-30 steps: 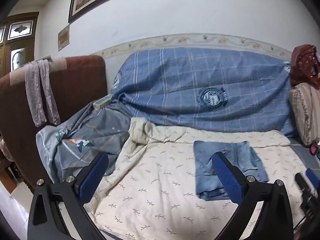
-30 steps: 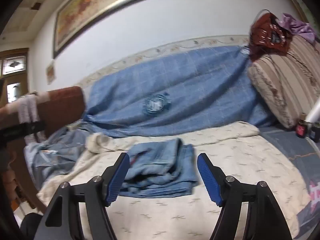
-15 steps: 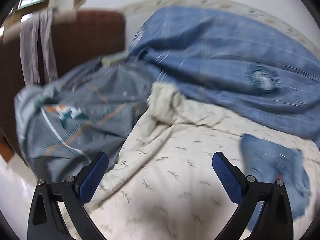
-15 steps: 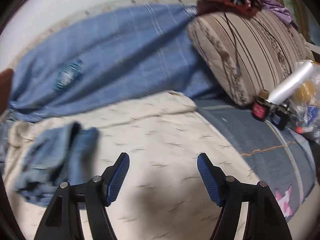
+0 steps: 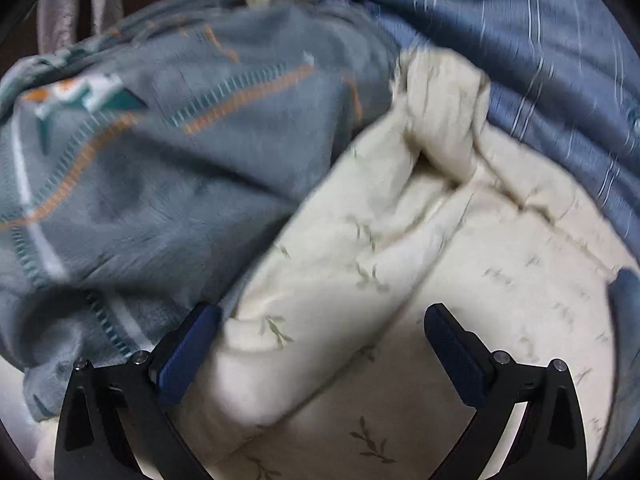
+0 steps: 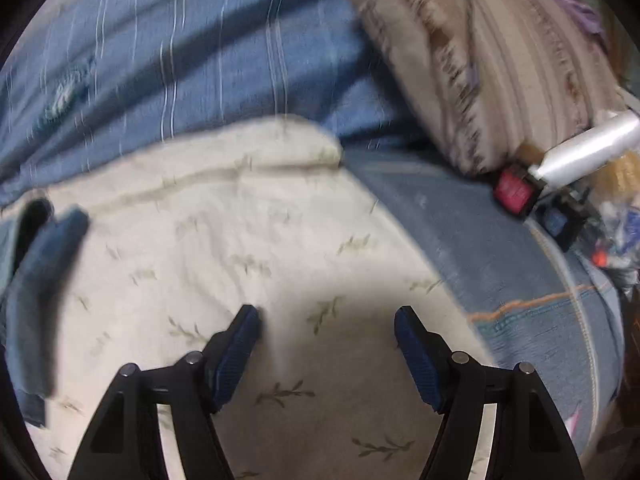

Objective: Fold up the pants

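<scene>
The folded blue denim pants (image 6: 36,280) lie on the cream leaf-print sheet (image 6: 248,240), at the far left edge of the right wrist view. A sliver of them shows at the right edge of the left wrist view (image 5: 626,304). My left gripper (image 5: 320,330) is open and empty, low over a bunched fold of the cream sheet (image 5: 340,272). My right gripper (image 6: 326,330) is open and empty, just above the flat sheet, well right of the pants.
A grey-blue patterned blanket (image 5: 140,152) lies left of the sheet. A blue striped cover (image 6: 180,48) drapes the backrest. A striped cushion (image 6: 480,52) sits at right, with small bottles (image 6: 516,190) and a white roll (image 6: 592,146) beside it.
Both grippers have swung down and outward, away from the pants: the left one toward the left blanket, the right one toward the cushion. The pants stayed folded in place. Both stay open.
</scene>
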`<state>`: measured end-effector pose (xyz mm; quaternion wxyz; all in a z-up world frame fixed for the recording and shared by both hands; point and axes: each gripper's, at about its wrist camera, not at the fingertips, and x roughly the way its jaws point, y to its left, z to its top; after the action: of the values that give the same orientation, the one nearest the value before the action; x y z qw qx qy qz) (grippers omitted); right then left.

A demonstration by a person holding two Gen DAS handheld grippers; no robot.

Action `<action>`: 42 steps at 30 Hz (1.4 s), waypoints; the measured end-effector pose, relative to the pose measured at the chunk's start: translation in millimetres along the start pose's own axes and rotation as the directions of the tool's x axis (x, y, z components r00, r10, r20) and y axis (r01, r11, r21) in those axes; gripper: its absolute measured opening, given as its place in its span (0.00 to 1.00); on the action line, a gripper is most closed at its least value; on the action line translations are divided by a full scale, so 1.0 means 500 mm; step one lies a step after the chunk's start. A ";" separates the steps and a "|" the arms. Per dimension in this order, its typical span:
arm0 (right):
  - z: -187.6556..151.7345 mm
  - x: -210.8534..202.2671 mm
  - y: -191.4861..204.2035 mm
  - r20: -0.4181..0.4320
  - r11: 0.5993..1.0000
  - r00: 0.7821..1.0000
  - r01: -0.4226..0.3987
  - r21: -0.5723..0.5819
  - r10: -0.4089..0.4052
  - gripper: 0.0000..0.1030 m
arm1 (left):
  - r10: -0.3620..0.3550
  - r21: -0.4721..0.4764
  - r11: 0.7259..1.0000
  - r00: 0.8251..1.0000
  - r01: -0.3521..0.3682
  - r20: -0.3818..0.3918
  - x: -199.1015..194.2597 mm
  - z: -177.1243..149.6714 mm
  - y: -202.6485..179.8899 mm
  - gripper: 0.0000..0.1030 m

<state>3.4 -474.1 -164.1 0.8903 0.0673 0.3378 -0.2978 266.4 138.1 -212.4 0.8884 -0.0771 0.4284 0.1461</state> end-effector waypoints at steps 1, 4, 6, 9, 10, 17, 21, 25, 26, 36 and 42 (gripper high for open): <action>-0.002 0.001 0.001 -0.003 1.000 1.000 -0.005 0.002 0.005 0.73 | 0.012 0.018 1.000 1.000 -0.012 0.002 -0.002 -0.002 -0.006 1.00; -0.007 0.008 -0.001 -0.011 1.000 1.000 0.011 0.027 -0.010 0.81 | 0.034 0.064 0.997 0.999 -0.034 -0.004 -0.003 -0.009 -0.018 1.00; -0.001 0.012 -0.009 -0.028 0.998 0.999 0.026 0.065 -0.024 0.88 | 0.016 0.059 0.998 1.000 -0.016 -0.004 -0.006 -0.010 -0.012 1.00; 0.001 0.022 -0.021 -0.044 0.994 0.999 0.033 0.108 -0.029 0.99 | 0.014 0.068 0.998 1.000 -0.014 -0.001 -0.021 -0.022 -0.006 1.00; -0.002 0.021 -0.026 -0.040 0.993 0.999 0.021 0.117 -0.017 0.99 | 0.019 0.071 0.997 1.000 -0.019 -0.002 -0.017 -0.018 -0.003 1.00; -0.005 0.021 -0.018 -0.034 0.993 0.999 0.023 0.120 -0.019 0.99 | 0.008 0.078 0.997 1.000 -0.008 0.000 -0.022 -0.017 0.004 1.00; -0.005 0.021 -0.017 -0.034 0.991 0.999 0.027 0.127 -0.023 0.99 | 0.006 0.079 0.997 1.000 -0.006 0.001 -0.023 -0.014 -0.006 1.00; -0.004 0.021 -0.017 -0.034 0.991 0.999 0.030 0.129 -0.026 0.99 | 0.007 0.073 0.997 1.000 -0.007 0.004 -0.023 -0.017 -0.011 1.00; -0.004 0.021 -0.018 -0.034 0.991 0.999 0.029 0.129 -0.025 0.99 | 0.007 0.073 0.997 1.000 -0.007 0.004 -0.023 -0.017 -0.011 1.00; -0.005 0.021 -0.018 -0.034 0.991 0.999 0.030 0.130 -0.026 0.99 | -0.006 0.064 0.998 1.000 0.005 0.016 -0.024 -0.020 -0.014 1.00; -0.005 0.021 -0.018 -0.034 0.991 0.999 0.031 0.131 -0.027 0.99 | -0.004 0.061 0.998 1.000 0.003 0.016 -0.025 -0.021 -0.015 1.00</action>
<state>3.0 -485.7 -171.7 0.8740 0.1255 0.3328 -0.3311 253.8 125.8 -209.2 0.8940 -0.0495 0.4255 0.1318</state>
